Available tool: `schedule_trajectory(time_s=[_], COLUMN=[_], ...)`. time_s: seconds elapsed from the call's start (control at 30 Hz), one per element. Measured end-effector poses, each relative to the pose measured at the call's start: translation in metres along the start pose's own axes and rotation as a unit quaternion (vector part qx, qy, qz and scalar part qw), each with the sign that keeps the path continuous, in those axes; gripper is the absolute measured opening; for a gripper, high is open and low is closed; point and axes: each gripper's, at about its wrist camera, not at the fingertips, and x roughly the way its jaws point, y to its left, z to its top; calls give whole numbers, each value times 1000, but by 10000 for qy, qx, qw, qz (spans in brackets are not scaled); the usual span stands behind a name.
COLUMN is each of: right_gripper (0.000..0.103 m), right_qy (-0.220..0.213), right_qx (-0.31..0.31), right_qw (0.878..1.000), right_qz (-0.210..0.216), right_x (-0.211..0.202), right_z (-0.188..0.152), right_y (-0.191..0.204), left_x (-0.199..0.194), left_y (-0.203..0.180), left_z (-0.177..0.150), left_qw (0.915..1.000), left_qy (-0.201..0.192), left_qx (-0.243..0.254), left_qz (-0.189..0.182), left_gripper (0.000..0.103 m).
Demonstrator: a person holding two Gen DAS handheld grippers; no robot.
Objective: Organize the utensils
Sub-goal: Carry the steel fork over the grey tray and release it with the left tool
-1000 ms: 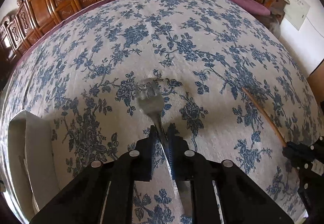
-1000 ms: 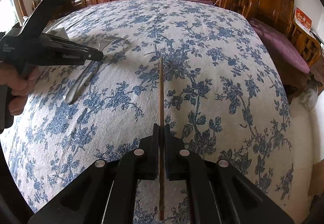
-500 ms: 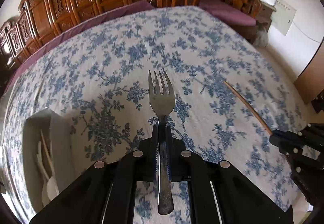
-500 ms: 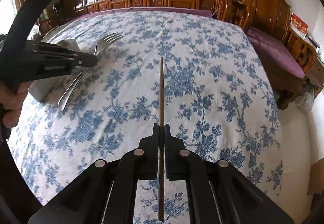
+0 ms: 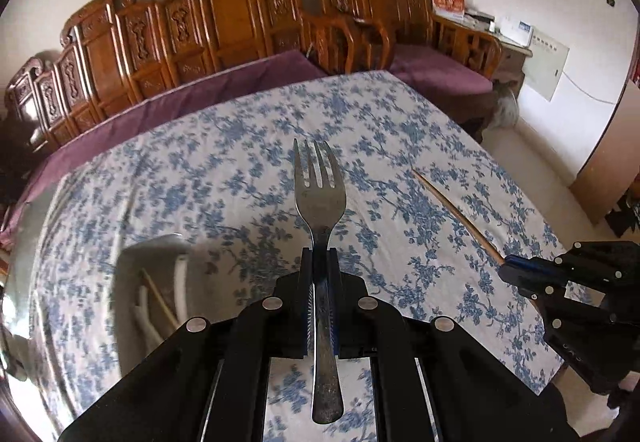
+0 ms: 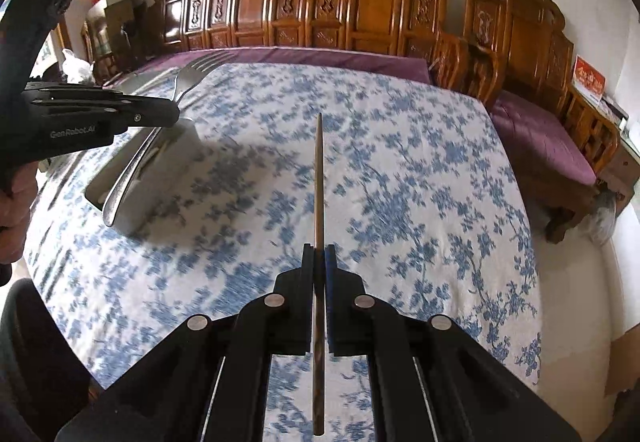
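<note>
My left gripper [image 5: 319,256] is shut on a steel fork [image 5: 319,194], held above the table with its tines pointing forward. It also shows in the right wrist view [image 6: 168,110], with the fork [image 6: 132,166] over a white utensil tray [image 6: 168,162]. My right gripper [image 6: 319,252] is shut on a brown wooden chopstick [image 6: 318,178], held in the air, tip forward. In the left wrist view the right gripper [image 5: 508,266] and its chopstick [image 5: 452,208] are at the right. The tray [image 5: 132,262] at lower left holds a chopstick and white utensils.
The table has a white cloth with blue flowers [image 6: 400,182]. Carved wooden benches with purple cushions [image 6: 540,130] run along the far and right sides. The floor lies beyond the table's right edge [image 5: 552,178].
Both grippers have risen from the cloth with the fork and the chopstick in them. The left gripper has moved towards the white tray, which now shows more fully.
</note>
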Motion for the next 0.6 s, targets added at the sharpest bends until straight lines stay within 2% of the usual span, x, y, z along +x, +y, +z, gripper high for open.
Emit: schedule_trajectory(time_s=[0.27, 0.6], right_gripper=[6, 6], right_qy=[-128, -170], right_qx=[-174, -324], right_qw=[9997, 9988], right_qz=[107, 314], right_x=[-12, -8], right_z=[14, 26], right_y=[33, 71], left_x=[-31, -42], left_y=[33, 73], left_z=[-7, -21], left_qw=[9997, 9988], left_qy=[-134, -121], left_qx=[-113, -231], left_qz=[172, 409], left_gripper=[6, 6])
